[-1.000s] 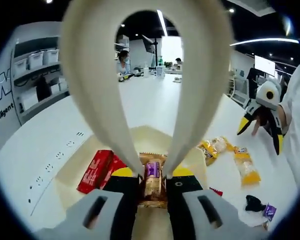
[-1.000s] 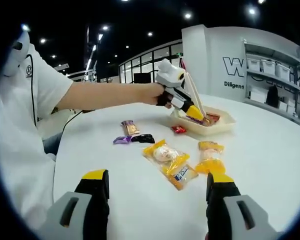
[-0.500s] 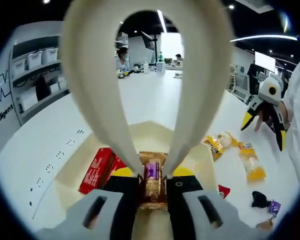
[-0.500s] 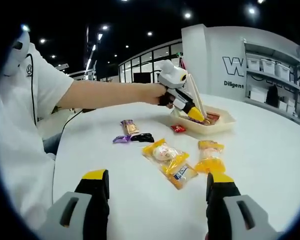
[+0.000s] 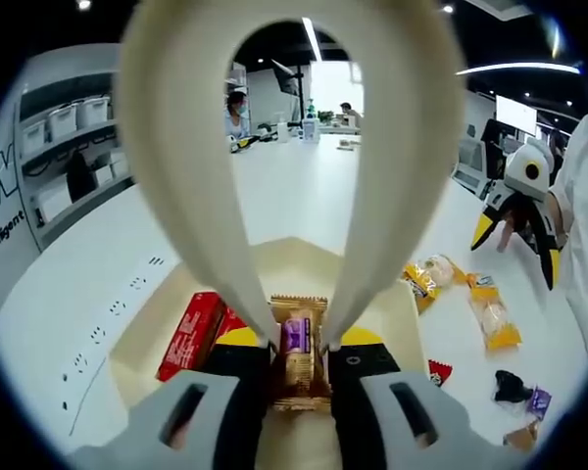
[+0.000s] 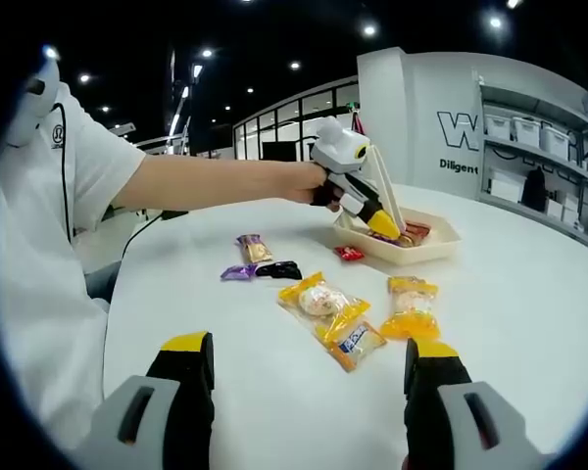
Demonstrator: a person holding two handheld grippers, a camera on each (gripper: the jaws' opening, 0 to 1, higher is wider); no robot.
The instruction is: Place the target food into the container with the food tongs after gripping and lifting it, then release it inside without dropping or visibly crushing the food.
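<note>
My left gripper (image 5: 299, 357) is shut on cream food tongs (image 5: 186, 196), whose two arms curve up and around the left gripper view. The tong tips pinch a brown wafer packet (image 5: 297, 343) with a purple label, held over the cream container (image 5: 397, 305). A red packet (image 5: 188, 333) lies inside the container on the left. The right gripper view has the left gripper (image 6: 377, 220), the tongs (image 6: 385, 191) and the container (image 6: 443, 241) at the far side of the white table. My right gripper (image 6: 309, 362) is open and holds nothing, low over the near table.
Two yellow snack packets (image 6: 338, 313) (image 6: 412, 308) lie mid-table. A small red packet (image 6: 350, 253) sits beside the container. Black (image 6: 279, 269), purple (image 6: 240, 273) and brown (image 6: 255, 249) wrappers lie further left. A person's arm (image 6: 206, 186) reaches across. Shelves with bins stand behind.
The left gripper, with the tongs and the packet, has risen slightly over the container. The right gripper has stayed still.
</note>
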